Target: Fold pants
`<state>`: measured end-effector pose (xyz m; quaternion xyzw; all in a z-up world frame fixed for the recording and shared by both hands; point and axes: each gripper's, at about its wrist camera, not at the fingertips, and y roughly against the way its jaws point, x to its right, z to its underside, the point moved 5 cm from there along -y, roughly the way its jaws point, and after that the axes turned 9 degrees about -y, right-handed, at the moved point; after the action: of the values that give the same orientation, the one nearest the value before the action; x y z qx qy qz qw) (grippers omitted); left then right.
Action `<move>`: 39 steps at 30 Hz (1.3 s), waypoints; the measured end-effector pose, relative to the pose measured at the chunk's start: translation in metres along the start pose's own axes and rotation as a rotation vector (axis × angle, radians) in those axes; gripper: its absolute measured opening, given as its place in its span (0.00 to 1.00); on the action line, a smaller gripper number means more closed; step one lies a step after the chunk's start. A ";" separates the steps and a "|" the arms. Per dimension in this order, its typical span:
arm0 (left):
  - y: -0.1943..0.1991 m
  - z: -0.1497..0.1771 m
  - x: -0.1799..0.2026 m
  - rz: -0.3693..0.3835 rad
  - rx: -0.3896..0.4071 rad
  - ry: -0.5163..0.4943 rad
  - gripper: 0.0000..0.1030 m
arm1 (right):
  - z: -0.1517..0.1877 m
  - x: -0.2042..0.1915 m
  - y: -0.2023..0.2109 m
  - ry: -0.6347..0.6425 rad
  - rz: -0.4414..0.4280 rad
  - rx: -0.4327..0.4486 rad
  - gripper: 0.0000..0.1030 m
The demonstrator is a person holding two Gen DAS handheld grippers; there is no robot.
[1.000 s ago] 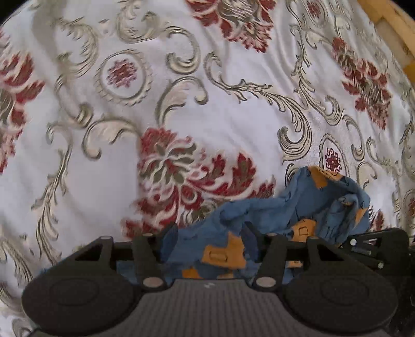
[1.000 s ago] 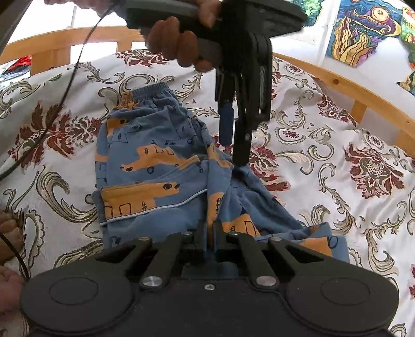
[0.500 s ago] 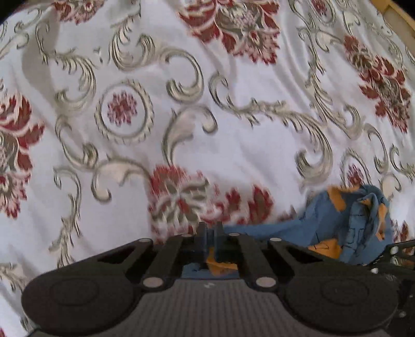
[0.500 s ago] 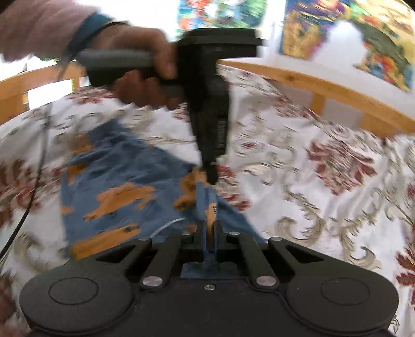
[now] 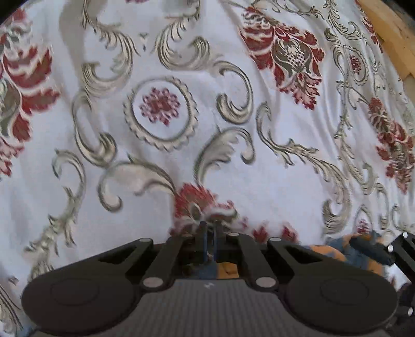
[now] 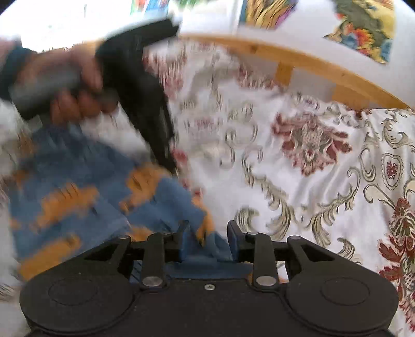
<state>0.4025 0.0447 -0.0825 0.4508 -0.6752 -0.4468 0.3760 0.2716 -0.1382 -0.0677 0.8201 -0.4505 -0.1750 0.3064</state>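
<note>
The blue pants with orange prints (image 6: 72, 186) lie on the bedspread at the left of the right wrist view, blurred by motion. My right gripper (image 6: 207, 239) is open, with a bunch of the blue cloth lying between its fingers. My left gripper (image 5: 209, 233) is shut on a fold of the pants, and blue and orange cloth shows behind its fingers. A crumpled pants end (image 5: 355, 248) lies at the lower right of the left wrist view. In the right wrist view the left gripper (image 6: 168, 163) points down, its tip at the pants' right edge.
A white bedspread with red flowers and gold scrolls (image 5: 160, 106) covers the bed. A wooden bed rail (image 6: 298, 62) runs along the far side, and also shows in the left wrist view (image 5: 389, 39). Colourful pictures (image 6: 363, 23) hang on the wall behind.
My left gripper closed on the pants and has moved along the bedspread. My right gripper, shut on the pants before, has opened. The pants shifted left in the right wrist view.
</note>
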 end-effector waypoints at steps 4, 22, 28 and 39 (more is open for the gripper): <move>0.005 0.000 -0.006 0.025 0.060 0.057 0.04 | -0.005 0.008 -0.005 -0.028 0.075 0.024 0.31; 0.107 0.136 -0.014 -0.140 0.472 0.269 0.68 | -0.032 -0.008 0.026 -0.217 -0.079 0.047 0.81; 0.142 0.212 -0.012 -0.318 0.526 0.376 0.77 | -0.063 -0.048 0.017 -0.114 -0.207 0.029 0.85; 0.122 0.276 -0.051 -0.173 0.553 0.648 0.76 | -0.054 -0.117 0.005 0.004 -0.280 -0.011 0.92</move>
<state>0.1339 0.1896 -0.0606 0.7065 -0.5763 -0.1142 0.3946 0.2372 -0.0225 -0.0226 0.8737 -0.3299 -0.2168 0.2842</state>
